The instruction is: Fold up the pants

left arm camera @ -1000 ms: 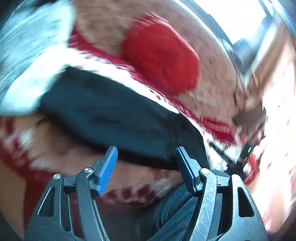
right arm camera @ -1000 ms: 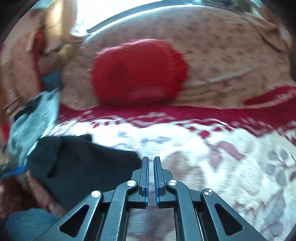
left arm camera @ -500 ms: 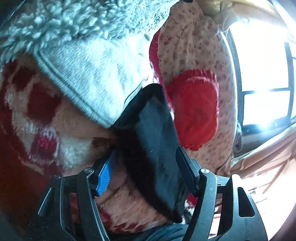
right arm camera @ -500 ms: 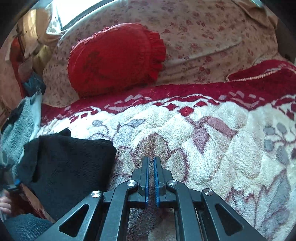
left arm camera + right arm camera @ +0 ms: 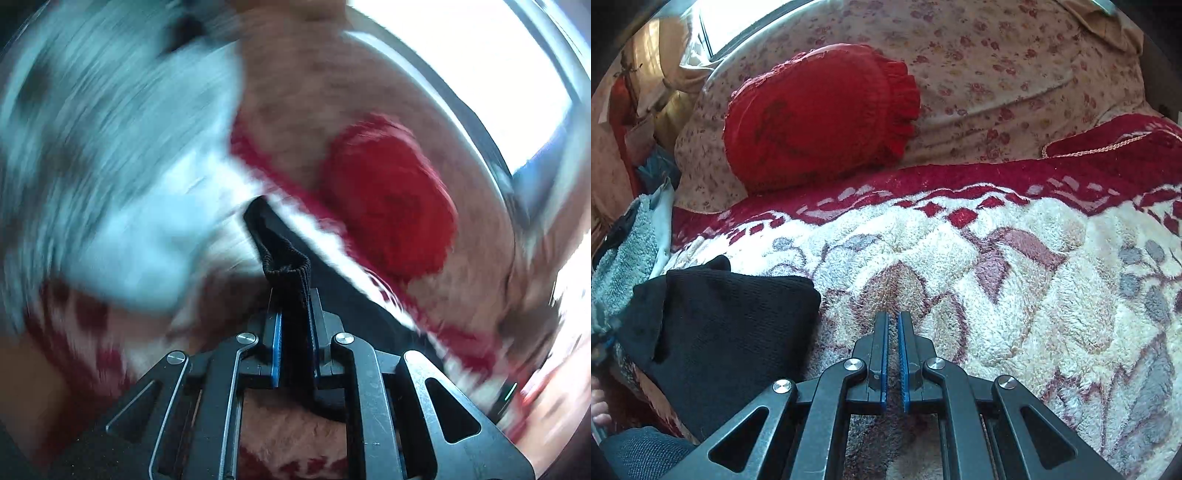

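Note:
The black knit pants (image 5: 724, 332) lie folded at the left of a fluffy cream and red blanket (image 5: 979, 258) on a bed. In the blurred left wrist view my left gripper (image 5: 293, 321) is shut on a ribbed edge of the black pants (image 5: 288, 273), which stands up between the blue pads. My right gripper (image 5: 893, 325) is shut and empty, low over the blanket just right of the pants.
A red ruffled cushion (image 5: 820, 114) leans on a floral pillow (image 5: 1015, 74) at the back. A grey-white fleece garment (image 5: 624, 258) lies left of the pants, also in the left wrist view (image 5: 110, 166). A window (image 5: 498, 74) is behind the bed.
My left gripper was open around the pants; now it has closed on their ribbed edge and is moving fast. The right gripper has stayed shut and nearly still.

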A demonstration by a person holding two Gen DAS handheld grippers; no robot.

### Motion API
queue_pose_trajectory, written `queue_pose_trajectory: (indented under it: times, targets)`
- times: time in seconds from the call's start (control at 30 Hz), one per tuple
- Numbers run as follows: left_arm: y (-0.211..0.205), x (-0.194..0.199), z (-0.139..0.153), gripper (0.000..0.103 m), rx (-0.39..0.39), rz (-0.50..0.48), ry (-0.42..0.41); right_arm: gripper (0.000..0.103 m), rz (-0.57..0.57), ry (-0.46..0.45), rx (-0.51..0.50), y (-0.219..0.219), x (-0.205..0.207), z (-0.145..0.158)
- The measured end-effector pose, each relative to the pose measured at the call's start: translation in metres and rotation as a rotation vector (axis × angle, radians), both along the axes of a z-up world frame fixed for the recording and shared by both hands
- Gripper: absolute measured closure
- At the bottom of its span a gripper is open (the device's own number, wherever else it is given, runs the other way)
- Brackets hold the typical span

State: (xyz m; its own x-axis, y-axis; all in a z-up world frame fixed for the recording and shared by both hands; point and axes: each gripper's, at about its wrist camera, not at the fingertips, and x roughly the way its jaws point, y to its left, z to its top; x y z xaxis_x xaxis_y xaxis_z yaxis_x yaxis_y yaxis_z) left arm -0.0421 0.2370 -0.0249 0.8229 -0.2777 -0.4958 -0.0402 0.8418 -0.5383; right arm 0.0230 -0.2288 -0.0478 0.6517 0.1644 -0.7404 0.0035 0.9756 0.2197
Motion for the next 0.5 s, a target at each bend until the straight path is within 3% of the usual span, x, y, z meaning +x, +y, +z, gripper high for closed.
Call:
queue_pose_trajectory:
  times: [0.1,0.2,0.5]
  targets:
    - [-0.037,-0.005,0.021,0.093,0.138,-0.110,-0.085,0.099,-0.001,0.000,0.002,-0.001,0.000,0.000]
    - [-0.075,-0.005,0.031,0.093,0.210,-0.238,-0.121,0.099,-0.001,0.001,0.006,-0.001,0.001,-0.001]
    - [-0.156,0.005,0.062,0.093,0.191,-0.503,-0.159,0.099,-0.009,0.001,0.016,-0.002,-0.001,-0.001]
